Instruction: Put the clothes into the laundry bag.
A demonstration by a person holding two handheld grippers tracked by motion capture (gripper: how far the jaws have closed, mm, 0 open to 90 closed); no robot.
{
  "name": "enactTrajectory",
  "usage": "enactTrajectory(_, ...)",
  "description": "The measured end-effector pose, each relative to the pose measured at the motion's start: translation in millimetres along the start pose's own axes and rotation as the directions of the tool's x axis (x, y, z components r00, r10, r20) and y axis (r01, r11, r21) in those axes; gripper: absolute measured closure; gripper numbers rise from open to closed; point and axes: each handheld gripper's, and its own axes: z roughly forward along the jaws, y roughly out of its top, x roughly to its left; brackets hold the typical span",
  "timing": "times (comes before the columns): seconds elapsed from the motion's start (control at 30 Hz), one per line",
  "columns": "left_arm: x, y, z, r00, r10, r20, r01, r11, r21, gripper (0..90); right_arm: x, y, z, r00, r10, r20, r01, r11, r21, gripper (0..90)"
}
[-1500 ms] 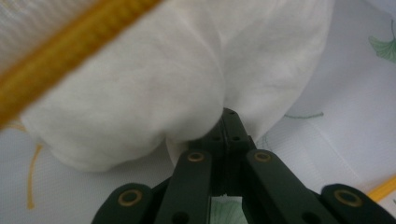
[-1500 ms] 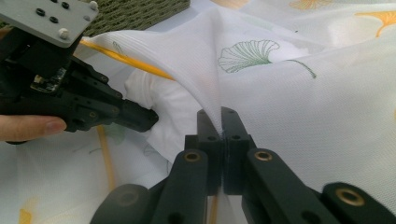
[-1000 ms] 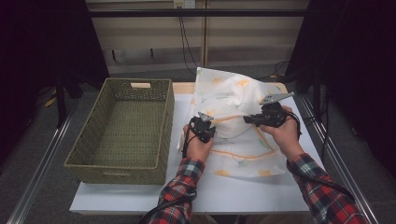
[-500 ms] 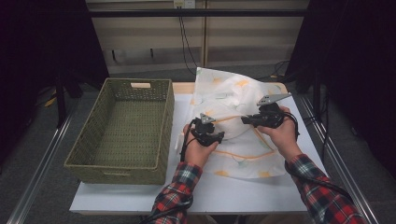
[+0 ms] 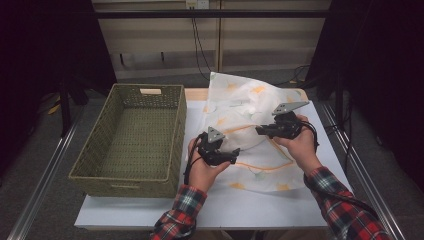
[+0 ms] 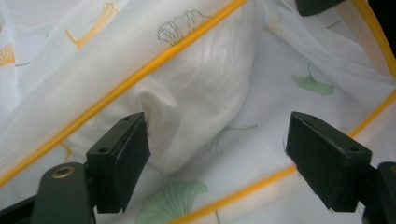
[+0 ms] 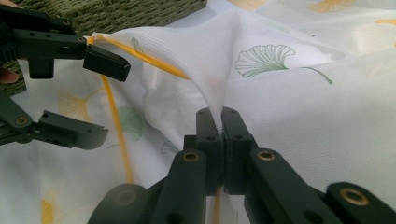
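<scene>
Two grippers at the mesh bag (image 5: 250, 130): right gripper (image 7: 222, 133) clamped on its fabric, left gripper (image 6: 217, 154) just opened, jaws apart around nothing; basket (image 5: 131, 175) beside it empty, stowing undone.

So the basket (image 5: 131, 137) sits on the left half of the table (image 5: 260, 205), running from near the front edge almost to the back one. The mesh bag (image 5: 250, 135) is spread over the right half, just beside the basket, its far end propped up at the back edge. Front strip's bare.
</scene>
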Motion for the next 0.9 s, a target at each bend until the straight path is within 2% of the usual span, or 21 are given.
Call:
enactTrajectory(0.13,-2.3,-5.1,-5.3,0.9999,0.0,0.014,0.0,1.0,-0.009,19.2,2.5,-0.6,1.2,1.0,-0.005,0.004,0.005,1.0,-0.002,87.8)
enactTrajectory(0.27,-4.2,-7.1,-11.0,0.9995,0.026,0.021,-0.025,0.9996,-0.013,18.2,5.4,-0.2,1.1,0.9999,-0.013,-0.002,0.013,1.0,-0.004,87.8)
enactTrajectory(0.33,-4.8,-7.6,-13.8,0.9997,0.014,0.021,-0.013,0.9996,-0.025,17.5,6.8,0.0,0.5,0.9997,-0.023,-0.012,0.022,1.0,-0.006,87.8)
enactTrajectory(0.5,-2.8,-9.4,-18.6,0.9998,0.021,0.002,-0.021,0.9993,-0.03,15.8,10.7,-3.8,0.8,0.9994,-0.031,-0.013,0.031,0.999,-0.004,87.6)
enactTrajectory(0.67,-1.2,-12.8,-22.0,0.9999,0.011,-0.002,-0.011,0.9992,-0.039,12.4,14.7,-7.0,-0.1,0.9991,-0.036,-0.023,0.036,0.999,-0.002,87.6)
enactTrajectory(0.77,-2.5,-12.1,-22.9,0.9996,0.026,0.006,-0.026,0.9985,-0.047,11.3,16.9,-6.9,-0.6,0.999,-0.041,-0.015,0.041,0.999,-0.007,87.7)
enactTrajectory(0.9,-3.2,-11.8,-24.3,0.9996,0.025,0.012,-0.024,0.9981,-0.057,9.7,19.4,-8.9,-0.5,0.999,-0.044,-0.011,0.044,0.999,-0.007,87.7)
